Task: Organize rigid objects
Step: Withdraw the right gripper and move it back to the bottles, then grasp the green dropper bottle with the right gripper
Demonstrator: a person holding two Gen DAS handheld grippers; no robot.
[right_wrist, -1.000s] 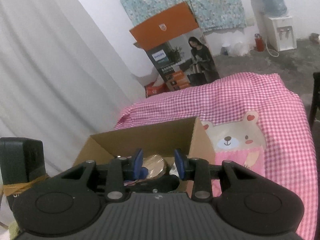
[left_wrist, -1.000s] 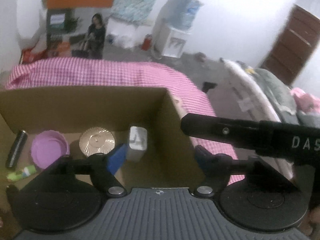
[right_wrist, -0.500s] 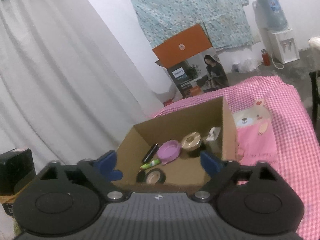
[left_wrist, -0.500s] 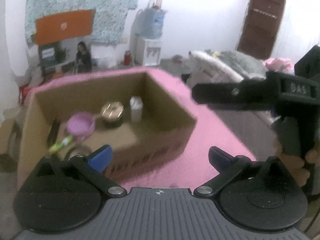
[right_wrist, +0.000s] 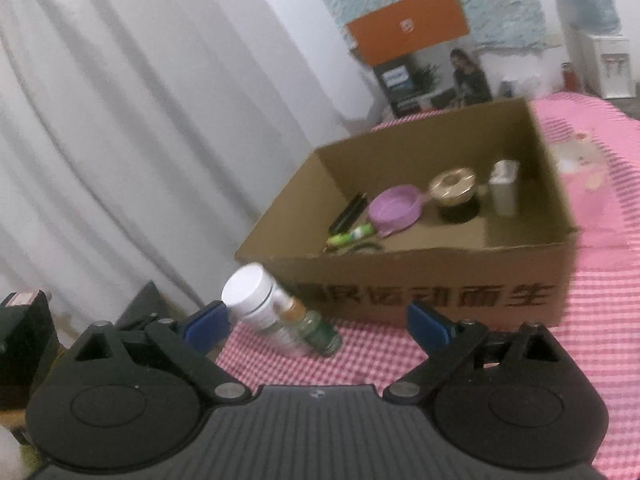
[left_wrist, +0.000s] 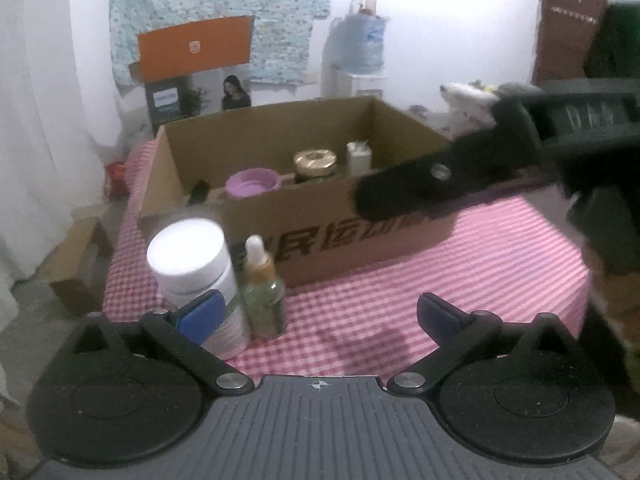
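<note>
An open cardboard box (left_wrist: 304,220) stands on the pink checked cloth. It holds a purple lid (left_wrist: 252,184), a gold-lidded jar (left_wrist: 315,164), a small white bottle (left_wrist: 359,158) and a black tube (left_wrist: 199,192). A white-capped bottle (left_wrist: 188,256) and a green dropper bottle (left_wrist: 262,292) stand in front of the box. My left gripper (left_wrist: 318,312) is open and empty, its left pad beside the white-capped bottle. My right gripper (right_wrist: 318,324) is open and empty, short of the box (right_wrist: 440,280), with both bottles (right_wrist: 250,294) near its left finger. A green tube (right_wrist: 352,236) also lies in the box.
The pink checked cloth (left_wrist: 480,264) covers the surface around the box. The right gripper's black body (left_wrist: 420,188) crosses the left wrist view at right. White curtains (right_wrist: 140,120) hang at left. An orange-topped carton (left_wrist: 196,68), a water dispenser (left_wrist: 362,52) and a brown door (left_wrist: 568,20) stand behind.
Both grippers have drawn back from over the box and their jaws have opened wide. The white-capped bottle and the dropper bottle have come into view in front of the box.
</note>
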